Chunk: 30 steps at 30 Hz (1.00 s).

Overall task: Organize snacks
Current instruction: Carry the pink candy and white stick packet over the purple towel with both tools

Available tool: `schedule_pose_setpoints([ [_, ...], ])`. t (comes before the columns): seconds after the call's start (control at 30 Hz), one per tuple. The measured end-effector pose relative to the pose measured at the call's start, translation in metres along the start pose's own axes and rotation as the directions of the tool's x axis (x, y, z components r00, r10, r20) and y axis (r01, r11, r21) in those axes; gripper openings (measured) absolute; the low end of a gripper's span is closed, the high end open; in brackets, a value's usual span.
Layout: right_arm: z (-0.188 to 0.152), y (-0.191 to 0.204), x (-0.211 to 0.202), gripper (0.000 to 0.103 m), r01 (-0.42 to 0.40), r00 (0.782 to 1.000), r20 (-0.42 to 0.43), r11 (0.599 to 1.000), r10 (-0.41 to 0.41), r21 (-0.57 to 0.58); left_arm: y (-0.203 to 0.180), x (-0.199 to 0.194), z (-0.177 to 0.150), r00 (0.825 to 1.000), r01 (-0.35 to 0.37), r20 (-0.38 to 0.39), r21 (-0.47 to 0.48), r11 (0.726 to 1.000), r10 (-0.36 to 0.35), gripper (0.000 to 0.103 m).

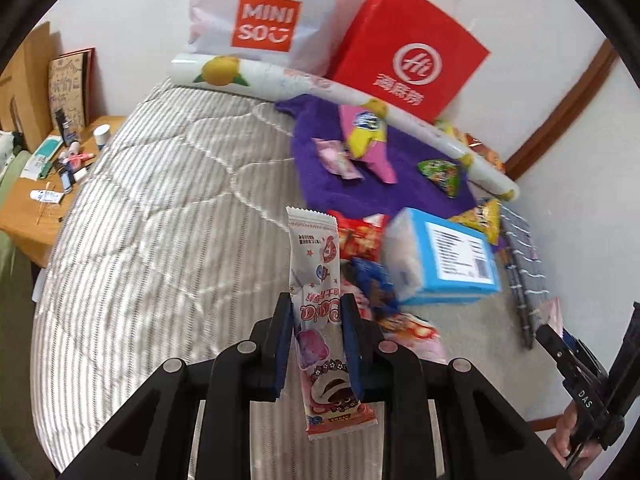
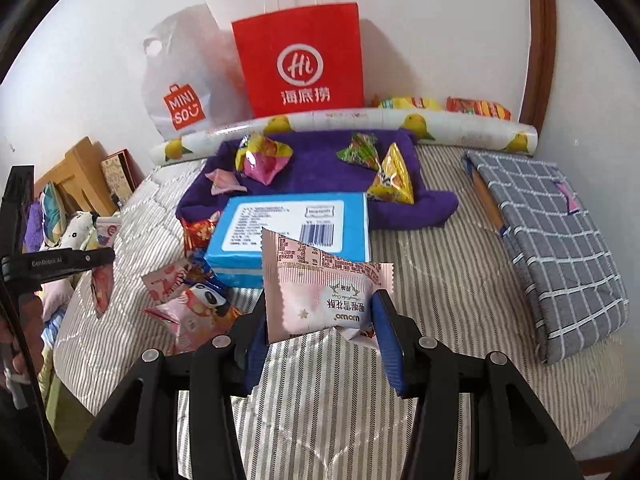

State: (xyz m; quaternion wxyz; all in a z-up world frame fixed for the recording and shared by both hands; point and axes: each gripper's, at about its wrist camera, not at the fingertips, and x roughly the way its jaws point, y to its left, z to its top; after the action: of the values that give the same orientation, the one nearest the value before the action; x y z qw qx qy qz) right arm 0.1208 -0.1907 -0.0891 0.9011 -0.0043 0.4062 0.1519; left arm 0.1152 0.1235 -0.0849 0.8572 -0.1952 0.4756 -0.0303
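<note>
Snacks in both claws: left gripper (image 1: 316, 340) pinches a long pink wafer packet (image 1: 320, 312), long axis pointing ahead; right gripper (image 2: 320, 320) clamps a pink pastry pouch (image 2: 324, 292); purple towel (image 2: 316, 168) lies straight ahead, beyond the blue box (image 2: 296, 228).

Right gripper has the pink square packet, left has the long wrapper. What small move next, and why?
Probably carry the right gripper forward over the blue box and set its pink square packet on the purple cloth, where similar loose snacks already lie. The left gripper can hold its long wrapper until then.
</note>
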Motion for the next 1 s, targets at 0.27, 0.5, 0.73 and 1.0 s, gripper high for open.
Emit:
schedule_pose_setpoints([
  [0.27, 0.012, 0.002, -0.021, 0.048, -0.011, 0.999, 0.03, 1.0, 0.012, -0.011, -0.047, -0.009, -0.002, 0.996, 0.09, 0.003, 0.059, 0.994, -0.091, 0.023],
  [0.5, 0.029, -0.002, -0.018, 0.048, -0.021, 0.999, 0.033, 1.0, 0.021, 0.0, -0.082, -0.008, 0.008, 0.993, 0.12, 0.003, 0.102, 0.988, -0.121, 0.023],
  [0.73, 0.047, -0.011, -0.005, 0.048, -0.037, 0.999, 0.035, 0.999, 0.036, 0.021, -0.101, 0.001, 0.026, 0.991, 0.136, -0.007, 0.126, 0.983, -0.136, 0.023],
  [1.0, 0.078, -0.017, 0.016, 0.048, -0.072, 0.997, 0.043, 0.997, 0.071, 0.038, -0.119, 0.022, 0.054, 0.987, 0.161, -0.022, 0.136, 0.978, -0.159, 0.023],
])
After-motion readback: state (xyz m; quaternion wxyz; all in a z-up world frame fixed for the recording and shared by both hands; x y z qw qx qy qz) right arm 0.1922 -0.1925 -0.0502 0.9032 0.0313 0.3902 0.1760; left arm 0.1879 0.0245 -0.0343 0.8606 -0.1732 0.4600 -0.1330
